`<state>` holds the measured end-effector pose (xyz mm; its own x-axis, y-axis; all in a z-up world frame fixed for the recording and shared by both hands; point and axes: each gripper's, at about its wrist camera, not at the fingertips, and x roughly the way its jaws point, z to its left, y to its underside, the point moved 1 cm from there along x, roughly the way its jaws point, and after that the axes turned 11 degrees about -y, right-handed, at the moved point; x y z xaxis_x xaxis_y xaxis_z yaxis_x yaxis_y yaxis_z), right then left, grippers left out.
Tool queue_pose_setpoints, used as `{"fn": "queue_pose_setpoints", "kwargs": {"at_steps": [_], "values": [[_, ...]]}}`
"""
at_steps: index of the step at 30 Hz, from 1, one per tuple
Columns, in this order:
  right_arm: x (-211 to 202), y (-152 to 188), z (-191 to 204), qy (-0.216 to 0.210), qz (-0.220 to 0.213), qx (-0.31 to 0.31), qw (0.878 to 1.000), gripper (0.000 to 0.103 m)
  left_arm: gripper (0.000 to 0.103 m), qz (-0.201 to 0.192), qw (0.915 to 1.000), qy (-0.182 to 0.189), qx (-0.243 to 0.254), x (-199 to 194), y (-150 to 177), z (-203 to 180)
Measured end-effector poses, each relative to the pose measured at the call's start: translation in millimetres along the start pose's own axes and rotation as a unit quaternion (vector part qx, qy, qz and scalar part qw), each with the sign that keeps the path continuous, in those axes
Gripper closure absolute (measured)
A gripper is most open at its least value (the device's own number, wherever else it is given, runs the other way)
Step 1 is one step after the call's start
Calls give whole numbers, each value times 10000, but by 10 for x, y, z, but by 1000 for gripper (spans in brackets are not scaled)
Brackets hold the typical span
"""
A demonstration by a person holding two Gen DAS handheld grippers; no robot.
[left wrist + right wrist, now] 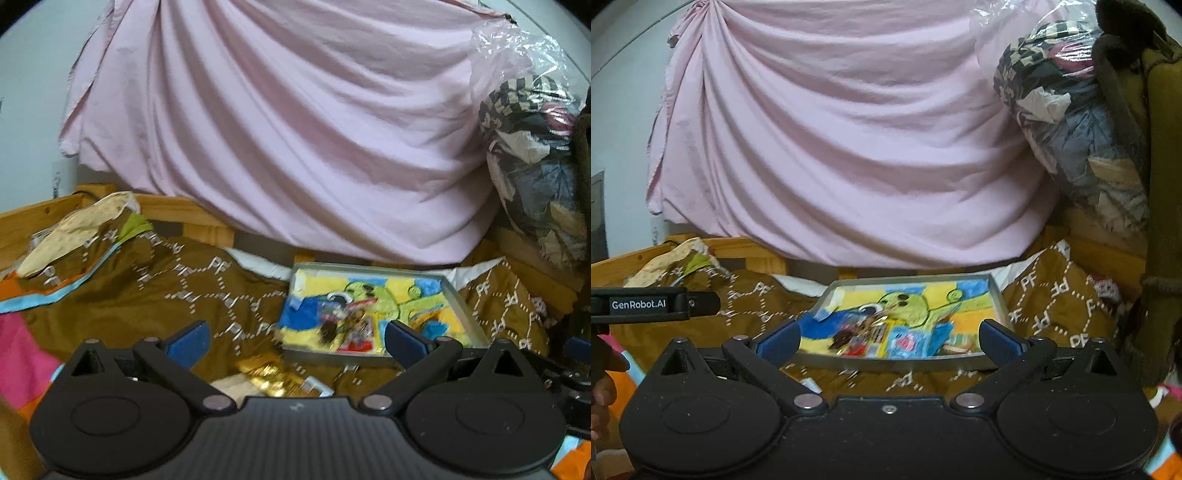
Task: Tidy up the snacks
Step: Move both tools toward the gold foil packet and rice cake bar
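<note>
Left claw (295, 341): yours, fingers wide apart, nothing held.
Right claw (888, 339): apart too, empty.
Tray (995, 299): just ahead of both, snack packs (864, 338) inside, blurred.
Gold pack (273, 380): on blanket (147, 295), under left claw.

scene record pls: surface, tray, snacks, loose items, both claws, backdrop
surface: brown patterned blanket
tray: grey-rimmed tray, cartoon lining, lying on the blanket
snacks: blurred packets piled at the tray's near side
loose items: gold packet on the blanket outside the tray, near the left claw
left claw: open, empty
right claw: open, empty
backdrop: pink sheet
</note>
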<state>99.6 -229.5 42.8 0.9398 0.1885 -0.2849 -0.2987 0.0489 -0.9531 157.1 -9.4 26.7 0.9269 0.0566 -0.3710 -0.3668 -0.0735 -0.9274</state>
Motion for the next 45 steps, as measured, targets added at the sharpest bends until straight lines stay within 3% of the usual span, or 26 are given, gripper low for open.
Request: {"fn": "queue_pose_setpoints", "kwargs": {"at_steps": [9,17,27,33,45], "values": [[-159,172,174,-183,258,20,9995,1,0,515,9985,-180,-41,-173,267,279],[-203,271,245,-256,510,89,9983,1,0,765,9958,-422,256,-279,444,314],[-68,389,266,-272,1061,152,9939,1,0,1177,9919,-400,263,-235,523,336],[-34,422,269,-255,1188,172,9924,1,0,1278,9904,-397,357,-209,537,304],[44,420,258,-274,1393,237,9896,1,0,1850,9813,-317,422,19,532,307]]}}
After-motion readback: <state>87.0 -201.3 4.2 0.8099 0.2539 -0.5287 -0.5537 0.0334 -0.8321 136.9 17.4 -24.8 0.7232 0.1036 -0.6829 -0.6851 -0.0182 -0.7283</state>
